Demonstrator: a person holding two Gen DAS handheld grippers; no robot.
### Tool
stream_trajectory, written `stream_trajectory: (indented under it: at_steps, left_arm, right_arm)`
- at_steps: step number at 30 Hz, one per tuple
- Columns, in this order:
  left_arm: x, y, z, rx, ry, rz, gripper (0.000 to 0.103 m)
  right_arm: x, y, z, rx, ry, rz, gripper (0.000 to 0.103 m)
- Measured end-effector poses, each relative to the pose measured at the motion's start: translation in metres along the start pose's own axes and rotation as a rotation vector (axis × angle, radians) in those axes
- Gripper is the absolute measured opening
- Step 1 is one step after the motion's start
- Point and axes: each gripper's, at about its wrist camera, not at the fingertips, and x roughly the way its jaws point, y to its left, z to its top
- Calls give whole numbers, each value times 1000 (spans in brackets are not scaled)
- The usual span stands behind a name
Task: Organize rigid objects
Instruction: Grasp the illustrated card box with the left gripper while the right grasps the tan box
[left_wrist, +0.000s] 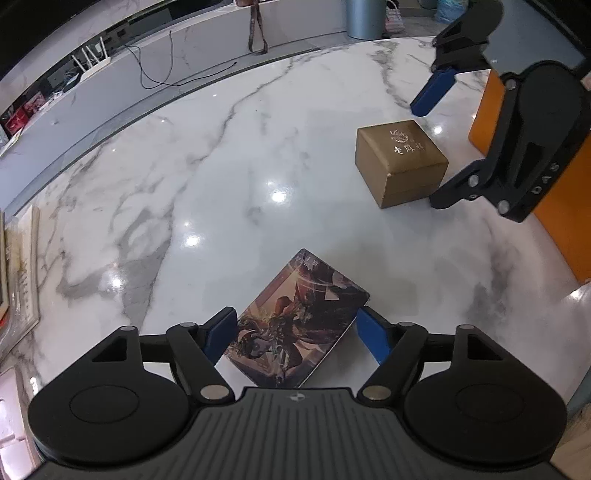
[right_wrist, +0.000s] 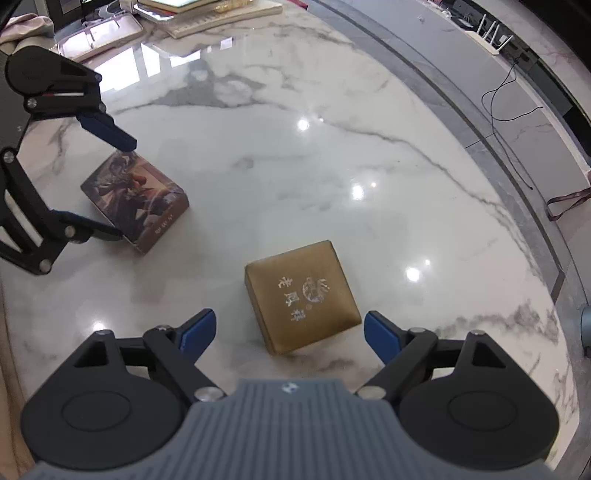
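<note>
Both grippers released: left gripper (left_wrist: 295, 332) straddles printed box (left_wrist: 295, 325), right gripper (right_wrist: 290, 332) near gold box (right_wrist: 301, 295), lower centre. Boxes look stiff, light, prob slick; grab flat sides.

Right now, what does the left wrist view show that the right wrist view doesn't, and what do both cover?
Only the left wrist view shows the orange block at the right edge and the grey bin beyond the table.

Only the right wrist view shows the stack of books and papers at the table's far side.

Both show the marble table, the illustrated box between the open left gripper fingers, the gold box ahead of the open right gripper, and the white router.
</note>
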Motion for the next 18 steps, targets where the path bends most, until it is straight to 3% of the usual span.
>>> stream_trajectory:
  at_steps: [4,10,15,18]
  left_arm:
    - [6,1,-1,45,-3,-1,94]
    - [18,9,-2,63,12,-16,94]
    - [24,18,-3,-37,-3,-44,92]
    - [22,14,-4,-74,2,-34,86]
  right_arm:
    - [9,0,4,-14,-2,-1,88]
    - [17,-3,12,9,-5,24,88]
    - [19,-1,16,35,-22,31,87]
    - [13,3,14,62,-35,41,77]
